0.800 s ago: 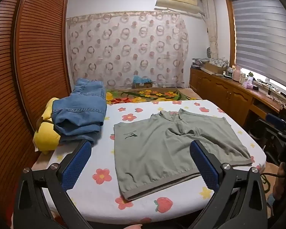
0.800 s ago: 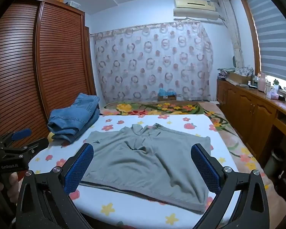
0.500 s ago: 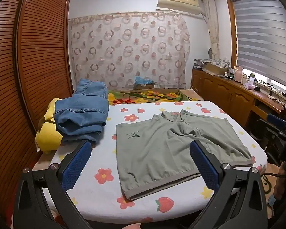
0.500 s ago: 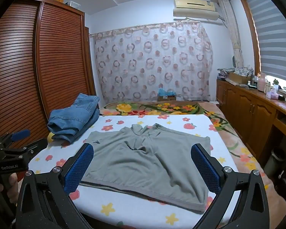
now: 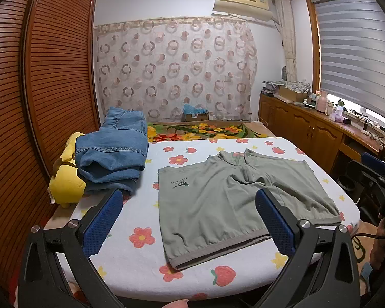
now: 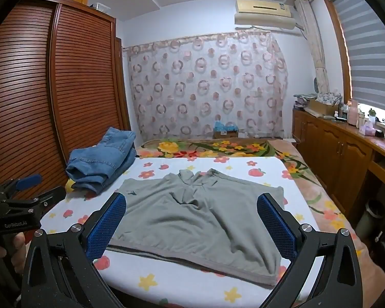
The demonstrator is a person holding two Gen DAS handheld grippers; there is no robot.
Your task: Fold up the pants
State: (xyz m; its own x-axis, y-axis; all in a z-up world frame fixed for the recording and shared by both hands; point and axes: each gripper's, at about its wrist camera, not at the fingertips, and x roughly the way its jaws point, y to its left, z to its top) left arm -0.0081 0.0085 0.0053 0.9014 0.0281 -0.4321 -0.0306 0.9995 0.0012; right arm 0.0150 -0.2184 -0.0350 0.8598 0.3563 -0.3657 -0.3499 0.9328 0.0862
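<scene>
Both tongs stand spread as wide as they go and hold nothing: the left tongs (image 5: 188, 220) and the right tongs (image 6: 191, 224) hover above the near edge of the bed (image 5: 131, 220), tilted down a little toward it. Just ahead of them, and beneath their tips, the grey-green shorts (image 5: 233, 200) lie spread flat with the waistband nearest and the legs pointing away; nothing is folded yet. Ahead and to the left of the left tongs, a stack of jeans (image 5: 113, 154) rests on a yellow toy (image 5: 65, 179), apart from the shorts. The likely trouble is a pinch that takes only the top layer of the waistband or catches the flowered sheet too, so the fold drags or bunches; the rumpled crotch could also trap a crease. The near hem lies close to the bed's edge, so a pull this way might slide the shorts off. Open sheet lies left of the shorts and beyond the legs; to the right the fabric nearly reaches the bed's side, with cabinets (image 6: 346, 159) past it.
</scene>
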